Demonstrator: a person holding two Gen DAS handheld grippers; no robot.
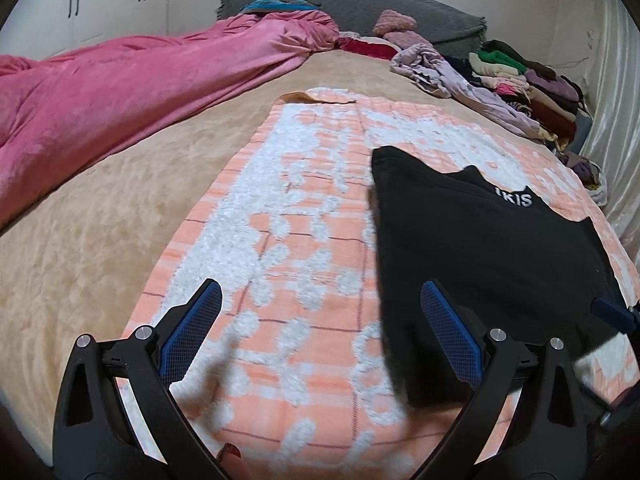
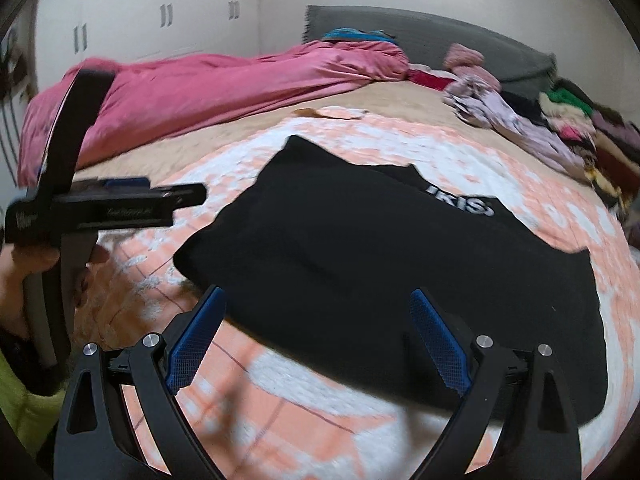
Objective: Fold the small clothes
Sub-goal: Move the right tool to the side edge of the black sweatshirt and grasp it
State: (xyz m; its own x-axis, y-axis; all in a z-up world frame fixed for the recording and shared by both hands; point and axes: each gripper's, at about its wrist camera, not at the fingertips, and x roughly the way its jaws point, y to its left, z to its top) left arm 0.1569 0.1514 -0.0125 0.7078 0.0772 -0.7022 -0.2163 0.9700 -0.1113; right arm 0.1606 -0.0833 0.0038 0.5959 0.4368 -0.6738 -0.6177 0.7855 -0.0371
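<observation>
A black garment [image 1: 480,248] [image 2: 380,264] with white lettering lies folded flat on an orange-and-white patterned blanket [image 1: 288,216] [image 2: 280,420]. My left gripper [image 1: 320,308] hovers open over the blanket, its right finger above the garment's left edge. My right gripper [image 2: 316,312] is open too, just above the garment's near edge, holding nothing. In the right wrist view the left gripper [image 2: 120,200] appears side-on at the left, held by a hand [image 2: 24,268]. A blue tip of the right gripper [image 1: 616,312] shows at the right edge of the left wrist view.
The blanket lies on a beige bed cover [image 1: 100,208]. A pink duvet [image 1: 120,92] [image 2: 208,84] is bunched along the left. A pile of mixed clothes [image 1: 520,80] [image 2: 560,128] sits at the back right by a grey headboard [image 1: 360,4]. White cupboards [image 2: 140,20] stand behind.
</observation>
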